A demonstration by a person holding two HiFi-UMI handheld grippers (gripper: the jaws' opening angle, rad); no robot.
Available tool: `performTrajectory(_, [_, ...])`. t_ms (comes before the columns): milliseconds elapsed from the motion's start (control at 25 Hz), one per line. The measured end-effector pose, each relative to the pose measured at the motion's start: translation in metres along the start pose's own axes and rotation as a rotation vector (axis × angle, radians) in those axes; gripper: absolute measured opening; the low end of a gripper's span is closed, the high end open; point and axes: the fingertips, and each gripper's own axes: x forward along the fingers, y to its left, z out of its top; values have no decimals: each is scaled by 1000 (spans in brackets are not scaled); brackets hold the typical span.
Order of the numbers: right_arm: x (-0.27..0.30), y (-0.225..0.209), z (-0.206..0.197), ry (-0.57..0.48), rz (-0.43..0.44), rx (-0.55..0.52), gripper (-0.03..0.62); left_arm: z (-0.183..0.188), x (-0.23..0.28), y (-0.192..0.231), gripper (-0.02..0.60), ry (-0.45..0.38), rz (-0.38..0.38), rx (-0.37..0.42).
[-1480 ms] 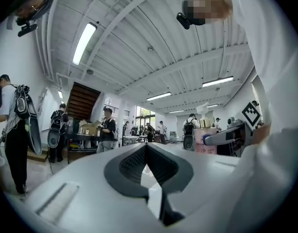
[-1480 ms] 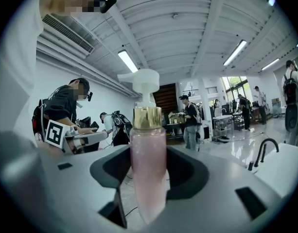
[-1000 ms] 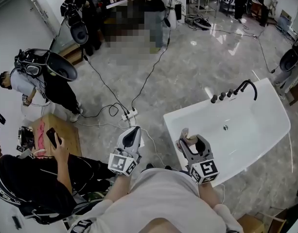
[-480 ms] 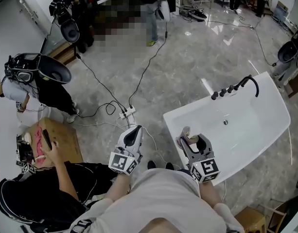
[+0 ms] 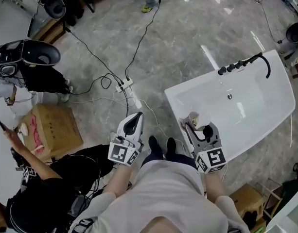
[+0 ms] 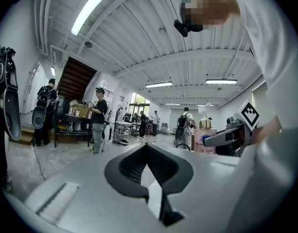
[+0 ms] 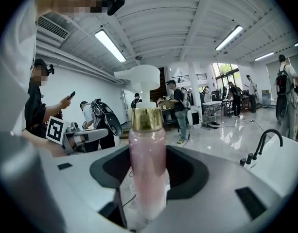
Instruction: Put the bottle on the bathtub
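My left gripper (image 5: 134,118) hangs clenched and empty; my right gripper (image 5: 197,126) grasps the bottle (image 7: 147,169), which has edged in over the near rim of the tub (image 5: 265,106), so setting it down looks close

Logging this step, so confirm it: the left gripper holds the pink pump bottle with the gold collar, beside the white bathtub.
One thing is wrong: the side. The right gripper holds the pink pump bottle with the gold collar, beside the white bathtub. The right gripper view shows its fingers shut on it. The left gripper has its fingers together on nothing.
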Motion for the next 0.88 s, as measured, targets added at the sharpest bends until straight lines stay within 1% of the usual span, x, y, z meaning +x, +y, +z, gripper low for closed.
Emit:
performTrajectory(80, [12,-8,-12,26,-5,-5,219,-15,9,6,5,9,-1,-14])
performTrajectory(240, [36,-25,-42,64,-14,1,219,-48,30,16,5,33,-30,-20])
performTrajectory(440, [65,-46,-89,105,-25,13,219,-103,47,26,5,76,-23,-43])
performTrajectory(600, [81,-55,-128,118,-47,36,219,-138,46,23,5,97,-31,-21])
performTrajectory(760, [98,-70,-166,129,-64,66,219,-176,58,22,5,121,-48,-26])
performTrajectory(880, [110,-75,-193,143,-60,79,219,-201,63,27,5,117,-24,-3])
